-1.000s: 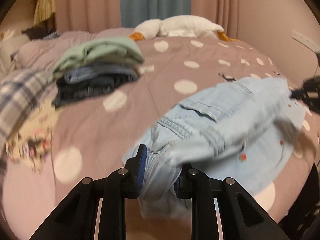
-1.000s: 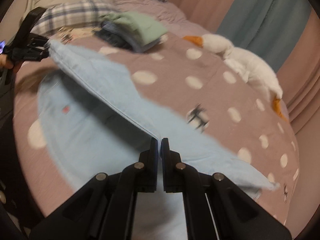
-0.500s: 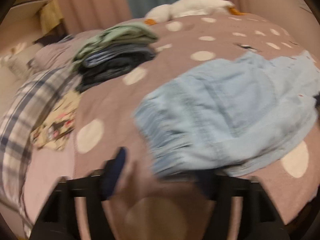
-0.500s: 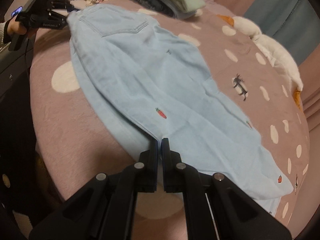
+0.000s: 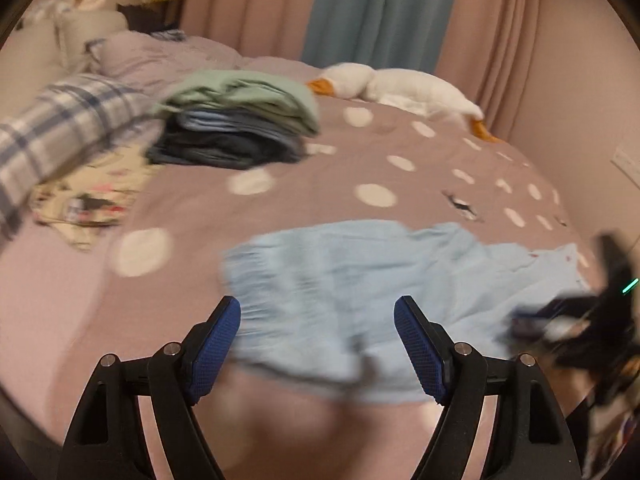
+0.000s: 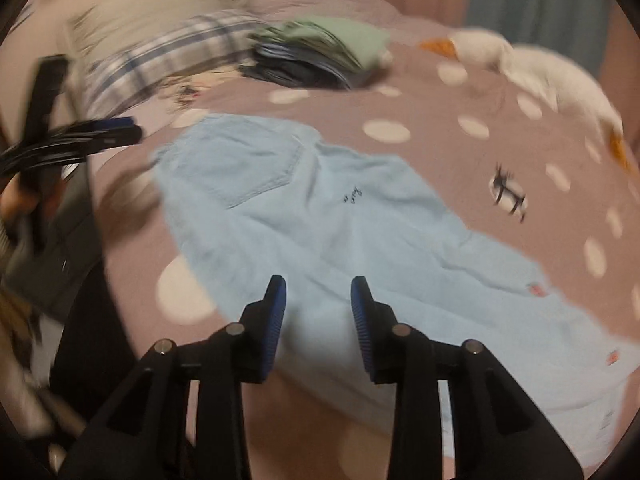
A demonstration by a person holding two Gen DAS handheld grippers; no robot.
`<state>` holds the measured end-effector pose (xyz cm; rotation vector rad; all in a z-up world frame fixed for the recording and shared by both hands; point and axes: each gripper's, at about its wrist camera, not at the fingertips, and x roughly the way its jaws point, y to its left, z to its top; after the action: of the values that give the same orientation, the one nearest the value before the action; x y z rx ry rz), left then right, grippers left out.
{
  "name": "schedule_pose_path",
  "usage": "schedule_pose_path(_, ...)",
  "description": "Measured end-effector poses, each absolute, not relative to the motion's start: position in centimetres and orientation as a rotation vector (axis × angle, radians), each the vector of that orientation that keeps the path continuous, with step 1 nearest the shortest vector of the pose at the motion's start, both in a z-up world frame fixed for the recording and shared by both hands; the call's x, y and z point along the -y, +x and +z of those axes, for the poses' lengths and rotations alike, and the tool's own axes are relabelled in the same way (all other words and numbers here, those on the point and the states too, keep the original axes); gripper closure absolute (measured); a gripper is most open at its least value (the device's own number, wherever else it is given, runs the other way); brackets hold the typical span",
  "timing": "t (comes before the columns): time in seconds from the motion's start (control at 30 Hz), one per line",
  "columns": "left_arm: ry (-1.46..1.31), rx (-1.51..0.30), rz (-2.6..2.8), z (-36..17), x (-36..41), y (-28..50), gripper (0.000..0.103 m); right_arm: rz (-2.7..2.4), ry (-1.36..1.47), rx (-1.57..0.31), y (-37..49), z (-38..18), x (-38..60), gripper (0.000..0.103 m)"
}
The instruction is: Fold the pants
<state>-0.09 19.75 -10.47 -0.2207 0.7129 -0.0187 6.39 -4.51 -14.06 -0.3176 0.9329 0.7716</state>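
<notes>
Light blue denim pants (image 6: 320,216) lie flat on the mauve polka-dot bedspread (image 6: 440,148), folded lengthwise, back pocket up, waist to the left. They also show in the left wrist view (image 5: 360,280), blurred. My left gripper (image 5: 318,344) is open and empty, just above the waist end; it appears in the right wrist view (image 6: 80,136) at the left. My right gripper (image 6: 319,312) is open and empty over the near edge of the legs; it appears in the left wrist view (image 5: 580,320) at the right.
A stack of folded clothes (image 5: 240,128) with a green piece on top sits at the back of the bed. A plaid cloth (image 5: 60,128) and a printed cloth (image 5: 84,200) lie at the left. A white plush goose (image 5: 400,88) lies by the curtains.
Both grippers let go of the pants and opened. The pants, held stretched in the air a second ago, now lie flat on the bed. Both grippers have drawn back slightly.
</notes>
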Motion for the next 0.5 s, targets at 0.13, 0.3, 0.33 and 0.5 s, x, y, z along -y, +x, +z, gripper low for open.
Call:
schedule_pose_path(0.13, -0.123, -0.887, -0.02, -14.2, -16.2, 3.2, 0.024, 0.732, -0.359, -0.933, 4.9, -16.4, 3.4, 0.067)
schedule_pose_path(0.3, 0.045, -0.91, -0.018, -15.8, -14.4, 3.1, 0.024, 0.645, -0.135, -0.955, 6.4, -13.6, 10.1, 0.061)
schedule_pose_path(0.33, 0.011, -0.914, -0.024, -15.5, -14.7, 3.2, 0.024, 0.602, -0.076, -0.947, 6.8, -13.0, 12.1, 0.059)
schedule_pose_path(0.5, -0.139, -0.888, -0.045, -13.6, -15.3, 3.3, 0.024, 0.213, 0.352, -0.901, 9.5, -12.6, 27.0, 0.04)
